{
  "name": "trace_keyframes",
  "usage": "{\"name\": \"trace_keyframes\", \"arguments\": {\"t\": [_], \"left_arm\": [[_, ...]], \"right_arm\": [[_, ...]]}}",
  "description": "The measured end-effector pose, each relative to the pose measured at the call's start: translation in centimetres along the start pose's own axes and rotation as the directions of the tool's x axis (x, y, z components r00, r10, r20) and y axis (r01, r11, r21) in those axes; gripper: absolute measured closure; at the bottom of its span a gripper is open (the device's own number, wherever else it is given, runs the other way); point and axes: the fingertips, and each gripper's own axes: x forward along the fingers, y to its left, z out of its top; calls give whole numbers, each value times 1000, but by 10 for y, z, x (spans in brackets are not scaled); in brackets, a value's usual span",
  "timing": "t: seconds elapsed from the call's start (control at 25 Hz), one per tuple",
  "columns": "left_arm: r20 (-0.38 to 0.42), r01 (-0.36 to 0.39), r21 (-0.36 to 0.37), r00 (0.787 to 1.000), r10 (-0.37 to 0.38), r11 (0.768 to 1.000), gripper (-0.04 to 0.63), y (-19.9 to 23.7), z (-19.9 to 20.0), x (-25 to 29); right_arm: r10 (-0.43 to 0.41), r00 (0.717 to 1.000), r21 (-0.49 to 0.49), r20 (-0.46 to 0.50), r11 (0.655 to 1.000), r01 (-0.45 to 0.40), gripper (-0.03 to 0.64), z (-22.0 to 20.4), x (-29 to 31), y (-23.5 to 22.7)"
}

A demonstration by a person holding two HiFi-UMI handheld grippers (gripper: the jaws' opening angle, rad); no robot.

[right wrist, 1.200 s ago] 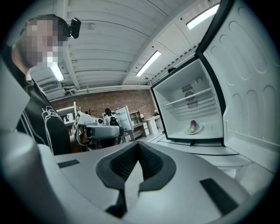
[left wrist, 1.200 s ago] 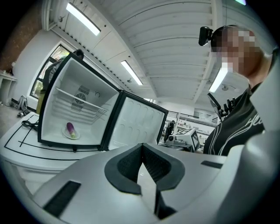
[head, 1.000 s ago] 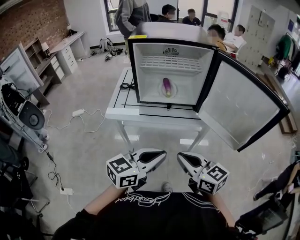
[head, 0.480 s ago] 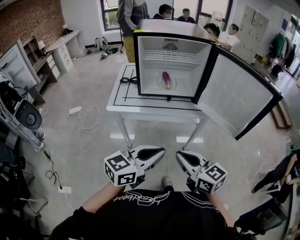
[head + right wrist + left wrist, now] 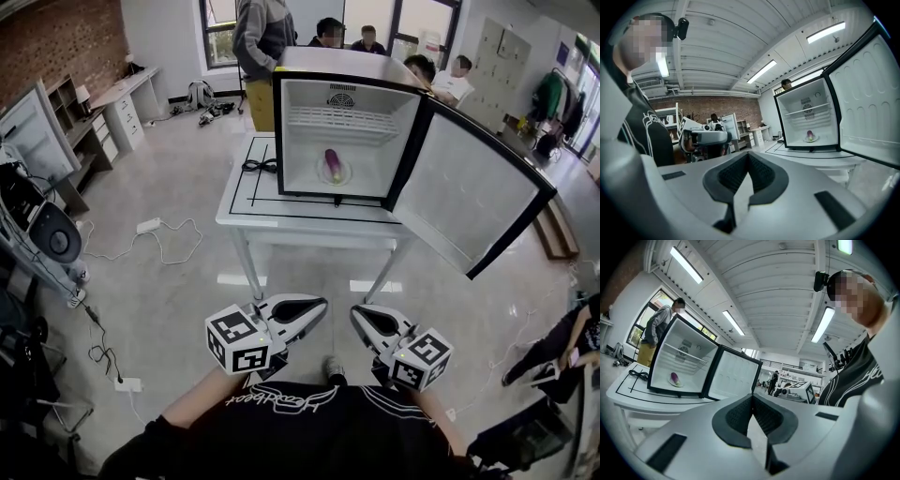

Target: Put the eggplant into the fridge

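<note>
A purple eggplant [image 5: 332, 164] lies on a small white plate [image 5: 337, 176] inside the open mini fridge [image 5: 298, 141], which stands on a white table [image 5: 272, 214]. The fridge door [image 5: 469, 197] swings out wide to the right. My left gripper [image 5: 322, 306] and right gripper [image 5: 357, 315] are held side by side close to my body, well short of the table. Both are shut and hold nothing. The left gripper view shows the shut left gripper [image 5: 752, 397] with the eggplant [image 5: 674, 377] far off. In the right gripper view, beyond the shut right gripper [image 5: 749, 154], the eggplant [image 5: 810, 135] is small in the fridge.
Several people [image 5: 261, 37] stand or sit behind the fridge. A white cable and power strip [image 5: 155, 225] lie on the floor left of the table. Desks and shelves [image 5: 94, 122] line the left wall, with equipment [image 5: 42, 234] at the near left.
In the head view the fridge and table have drifted slightly up and right and look a little farther off. Both grippers stay shut and in the same place before my body.
</note>
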Motion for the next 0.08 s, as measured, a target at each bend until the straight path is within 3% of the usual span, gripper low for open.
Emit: {"name": "trace_keyframes", "arguments": {"t": [0.08], "left_arm": [[3,2,7,1000,-2,1000,586,-1,3,-2]], "right_arm": [[5,1000,-7,4,1000,-5,611,2,1,3]]}}
